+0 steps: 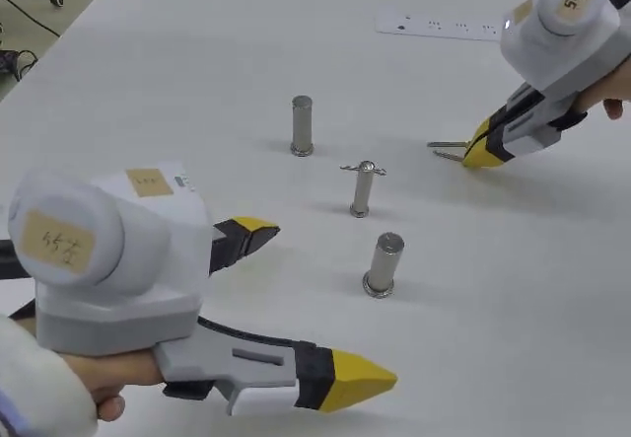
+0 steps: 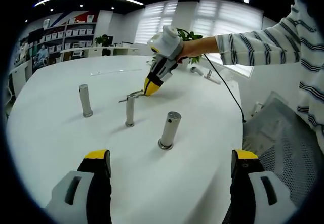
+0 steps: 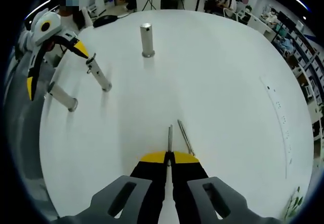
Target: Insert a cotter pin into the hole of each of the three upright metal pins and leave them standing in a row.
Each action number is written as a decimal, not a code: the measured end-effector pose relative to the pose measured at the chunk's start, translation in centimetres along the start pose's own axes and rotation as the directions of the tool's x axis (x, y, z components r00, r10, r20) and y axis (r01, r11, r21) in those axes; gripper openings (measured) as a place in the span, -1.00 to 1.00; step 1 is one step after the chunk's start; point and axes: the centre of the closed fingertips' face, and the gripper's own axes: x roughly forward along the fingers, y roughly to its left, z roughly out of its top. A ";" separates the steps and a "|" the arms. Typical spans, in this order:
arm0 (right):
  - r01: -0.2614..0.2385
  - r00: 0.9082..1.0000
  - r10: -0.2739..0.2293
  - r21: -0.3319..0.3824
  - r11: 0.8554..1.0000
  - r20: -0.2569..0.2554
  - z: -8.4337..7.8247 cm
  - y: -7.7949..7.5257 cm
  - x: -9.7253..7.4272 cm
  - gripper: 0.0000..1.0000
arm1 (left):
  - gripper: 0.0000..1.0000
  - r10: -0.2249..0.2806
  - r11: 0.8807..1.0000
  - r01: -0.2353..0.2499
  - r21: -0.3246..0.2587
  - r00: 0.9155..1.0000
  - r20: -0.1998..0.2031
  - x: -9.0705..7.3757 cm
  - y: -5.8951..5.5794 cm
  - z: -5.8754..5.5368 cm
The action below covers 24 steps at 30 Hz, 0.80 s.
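On the white table (image 1: 197, 62), the right gripper (image 1: 483, 153) pinched a cotter pin (image 1: 446, 148), likely light, stiff and slippery, best held at its head, near three upright metal pins (image 1: 363, 192), while the left gripper (image 1: 327, 305) gaped wide.

Yellow-tipped left tongs (image 1: 317, 304), white table (image 1: 197, 82)

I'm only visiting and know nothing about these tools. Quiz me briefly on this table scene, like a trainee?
1. How many upright metal pins carry a cotter pin through the top?
2. True or false: the left gripper's jaws are shut.
3. What do the right gripper's jaws hold? A) a metal pin B) a loose cotter pin C) nothing
Key: 1) one, the middle pin; 2) false, they stand open; 3) B.
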 end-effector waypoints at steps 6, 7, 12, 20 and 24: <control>-0.002 1.000 0.001 -0.031 1.000 -0.018 -0.4 -0.3 -0.2 -0.95 | 0.99 0.013 1.000 -0.013 -0.005 1.000 0.027 -0.3 0.1 0.6; 0.003 1.000 -0.004 -0.033 0.999 -0.020 -0.4 -0.4 -0.4 -0.95 | 0.98 0.014 1.000 -0.013 -0.005 0.999 0.031 -0.3 0.1 0.7; 0.019 1.000 -0.018 -0.030 0.999 0.007 -0.3 -0.9 -1.3 -0.96 | 0.92 0.012 1.000 -0.011 -0.008 1.000 0.025 -0.5 -0.2 0.6; 0.044 0.998 -0.043 -0.029 0.999 0.043 -1.1 -0.2 -3.2 -0.96 | 0.92 0.007 1.000 -0.006 -0.021 1.000 0.028 -0.6 -0.5 0.7; 0.059 0.996 -0.056 -0.048 0.997 0.066 -0.9 0.1 -4.2 -0.95 | 0.89 0.009 0.999 -0.007 -0.043 0.999 0.041 -0.8 -0.5 1.0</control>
